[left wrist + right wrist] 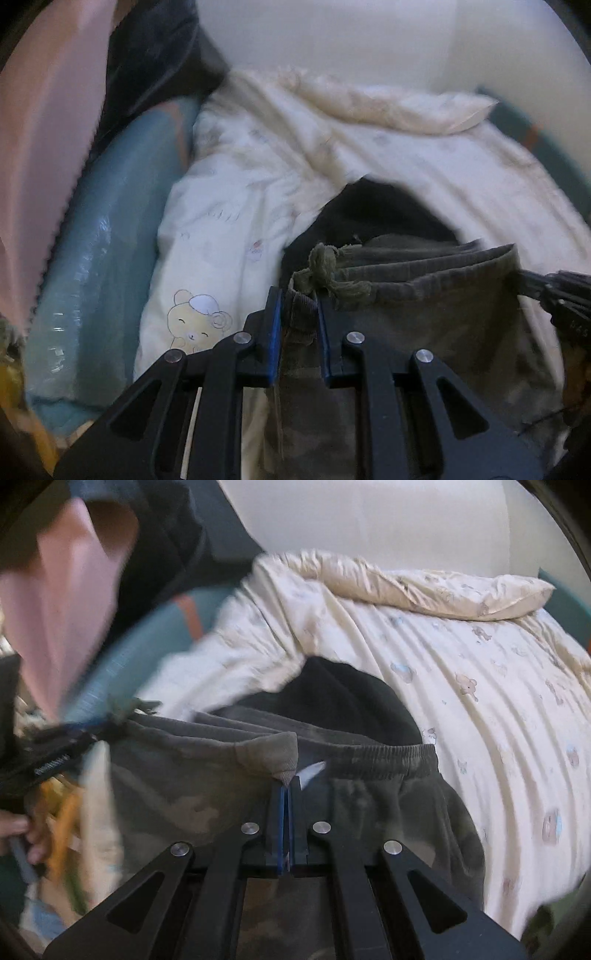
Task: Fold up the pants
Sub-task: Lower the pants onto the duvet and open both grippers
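Observation:
The pants (424,317) are olive camouflage with an elastic waistband and a knotted drawstring (325,273). They hang between both grippers above the bed. My left gripper (299,295) is shut on the waistband at the drawstring end. My right gripper (288,786) is shut on a pinched fold of the waistband (273,753) with a white label beside it. The right gripper also shows in the left wrist view (554,288), and the left gripper shows in the right wrist view (74,734). A black garment (343,701) lies behind the pants.
A cream bear-print duvet (461,672) covers the bed, bunched at the far side against a white wall. A teal bolster (103,251) lies along the left. Pink fabric (48,147) hangs at the far left. A hand and cluttered items (55,812) show at lower left.

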A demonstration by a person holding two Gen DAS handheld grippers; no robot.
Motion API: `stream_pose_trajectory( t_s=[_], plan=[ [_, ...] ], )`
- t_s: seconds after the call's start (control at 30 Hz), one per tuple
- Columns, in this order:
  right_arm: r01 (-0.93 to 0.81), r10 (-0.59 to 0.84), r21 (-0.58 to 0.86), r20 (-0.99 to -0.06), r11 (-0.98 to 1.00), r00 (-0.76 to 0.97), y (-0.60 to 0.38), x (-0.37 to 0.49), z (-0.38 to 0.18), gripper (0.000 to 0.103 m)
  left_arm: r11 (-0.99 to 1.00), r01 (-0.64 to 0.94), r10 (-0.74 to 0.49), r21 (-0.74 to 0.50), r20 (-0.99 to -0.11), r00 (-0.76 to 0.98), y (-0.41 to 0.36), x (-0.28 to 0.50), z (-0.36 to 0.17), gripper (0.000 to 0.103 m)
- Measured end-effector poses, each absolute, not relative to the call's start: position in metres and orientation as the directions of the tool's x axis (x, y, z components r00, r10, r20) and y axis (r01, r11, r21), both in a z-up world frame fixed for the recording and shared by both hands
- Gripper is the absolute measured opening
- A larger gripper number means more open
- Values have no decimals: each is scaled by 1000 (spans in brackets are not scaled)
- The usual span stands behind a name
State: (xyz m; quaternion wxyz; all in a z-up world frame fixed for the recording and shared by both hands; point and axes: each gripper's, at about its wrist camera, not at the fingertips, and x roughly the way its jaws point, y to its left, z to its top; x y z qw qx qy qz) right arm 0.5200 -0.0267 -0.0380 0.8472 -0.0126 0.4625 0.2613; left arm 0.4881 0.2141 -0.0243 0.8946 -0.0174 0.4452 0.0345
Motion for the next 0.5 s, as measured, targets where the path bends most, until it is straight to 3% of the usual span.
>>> stream_pose_trajectory(
  t_s=[0.13, 0.2, 0.27, 0.3, 0.33, 0.4, 0.5],
  plan=[
    [-423, 387, 202, -823, 883, 415, -18, 537, -77, 1, 991, -124, 109, 43, -800, 591, 219, 499, -48, 17],
    [-405, 375, 205, -835, 891, 402, -17, 543, -89, 9, 989, -133, 130, 63, -801, 585, 222, 503, -54, 18],
    [-397, 352, 184, -844, 899, 405, -16, 544, -89, 19, 985, -159, 141, 61, -816, 561, 226, 504, -57, 42],
    [-394, 348, 183, -846, 901, 404, -17, 542, -86, 28, 984, -177, 131, 37, -820, 558, 229, 500, -55, 63],
    [-397, 360, 196, -845, 897, 395, -19, 540, -82, 52, 982, -186, 103, -9, -808, 580, 233, 491, -50, 74],
    [-402, 378, 213, -837, 891, 395, -25, 531, -73, 73, 983, -178, 82, -34, -792, 606, 236, 478, -40, 78],
    [-446, 391, 185, -814, 876, 429, -35, 502, -52, 73, 986, -129, -6, -104, -801, 599, 240, 445, -34, 79]
  ],
)
